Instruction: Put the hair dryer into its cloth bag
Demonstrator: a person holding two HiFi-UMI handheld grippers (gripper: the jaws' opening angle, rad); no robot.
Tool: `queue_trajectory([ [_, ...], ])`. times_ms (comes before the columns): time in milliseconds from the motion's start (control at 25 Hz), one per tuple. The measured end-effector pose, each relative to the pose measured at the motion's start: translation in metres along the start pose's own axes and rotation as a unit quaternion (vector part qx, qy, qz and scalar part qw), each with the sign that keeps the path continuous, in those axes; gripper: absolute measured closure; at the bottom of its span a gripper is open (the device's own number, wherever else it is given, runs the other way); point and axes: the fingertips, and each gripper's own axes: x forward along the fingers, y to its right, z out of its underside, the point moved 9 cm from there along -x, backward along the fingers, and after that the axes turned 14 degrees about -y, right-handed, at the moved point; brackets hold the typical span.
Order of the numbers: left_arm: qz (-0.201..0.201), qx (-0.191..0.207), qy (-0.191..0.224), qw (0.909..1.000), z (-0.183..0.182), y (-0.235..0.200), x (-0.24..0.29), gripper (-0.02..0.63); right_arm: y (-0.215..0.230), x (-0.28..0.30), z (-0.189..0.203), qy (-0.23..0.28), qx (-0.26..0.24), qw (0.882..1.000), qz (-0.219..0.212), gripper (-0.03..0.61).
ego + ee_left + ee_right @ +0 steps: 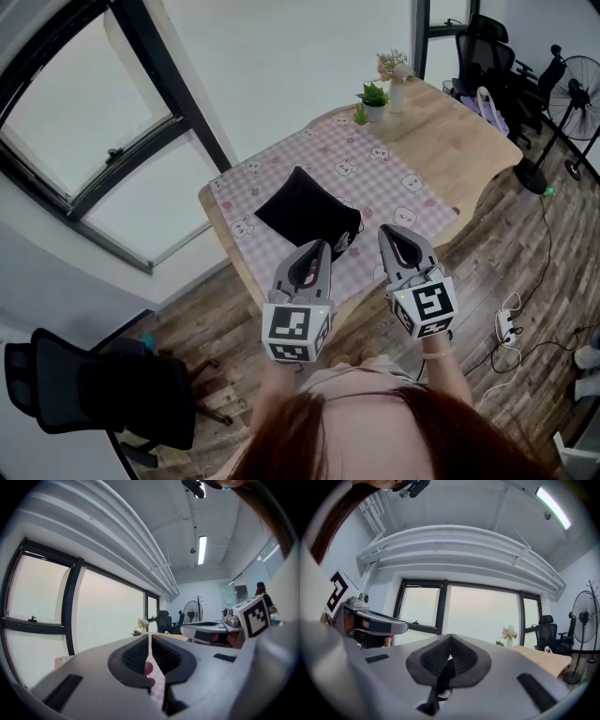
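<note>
Holding your left tongs [322,247] and right tongs [389,232] clenched on nothing, just short of the black cloth bag [302,208] lying on the tabletop [450,150].

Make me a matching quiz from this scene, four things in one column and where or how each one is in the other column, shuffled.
1. cloth bag
2. standing fan
3. potted plant
4. left gripper

A. jaws together
B. on the wooden floor
C. lying flat on the checked tablecloth
D. near the far end of the table

Pairs: 1-C, 2-B, 3-D, 4-A
</note>
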Motion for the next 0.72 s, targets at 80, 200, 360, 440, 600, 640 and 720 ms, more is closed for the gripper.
queue_trajectory([
  [80,0.001,-0.001,0.006,1.0000,-0.003,-0.001,-0.003,0.589,-0.003,-0.002,-0.003,0.006,0.002,1.000,-0.003,0.578],
  [200,0.000,0.002,0.011,0.9999,-0.006,0.000,-0.004,0.589,-0.005,-0.005,-0.007,0.014,0.005,1.000,-0.006,0.578],
  [360,0.005,0.010,0.015,0.9998,-0.008,0.005,-0.004,0.589,-0.007,-0.009,-0.008,0.016,0.001,1.000,-0.003,0.578],
  [440,0.009,0.010,0.017,0.9998,-0.009,0.008,-0.005,0.589,-0.008,-0.011,-0.008,0.016,0.001,1.000,-0.003,0.578],
  [600,0.012,0.013,0.018,0.9997,-0.010,0.012,-0.008,0.589,-0.010,-0.015,-0.010,0.017,0.000,1.000,-0.003,0.578],
  [640,0.012,0.013,0.018,0.9997,-0.011,0.013,-0.009,0.589,-0.010,-0.016,-0.011,0.017,0.000,1.000,-0.003,0.578],
  [720,0.013,0.013,0.018,0.9997,-0.011,0.014,-0.010,0.589,-0.010,-0.018,-0.012,0.018,-0.002,1.000,-0.001,0.578],
])
